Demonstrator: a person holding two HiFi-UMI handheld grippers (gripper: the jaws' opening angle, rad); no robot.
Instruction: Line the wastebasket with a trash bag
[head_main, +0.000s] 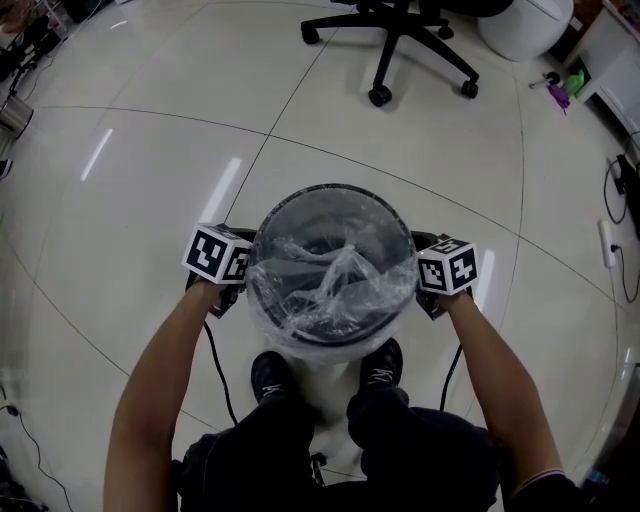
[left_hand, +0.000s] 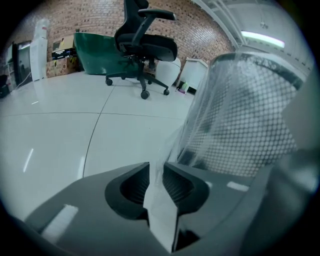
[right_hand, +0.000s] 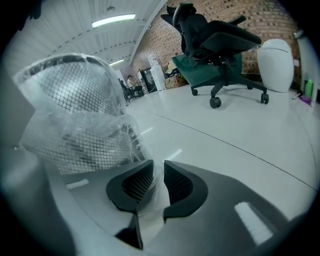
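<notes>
Here left tongs (left_hand: 156, 175) and right tongs (right_hand: 158, 175) flank wastebasket (head_main: 330, 190)

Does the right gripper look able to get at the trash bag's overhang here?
Likely yes: the right gripper sits beside the wastebasket, jaws apart, with film of the trash bag between them; nothing blocks it.

No legible text, labels or numbers; only black-and-white square patterns on the marker cubes (head_main: 218, 253).
</notes>
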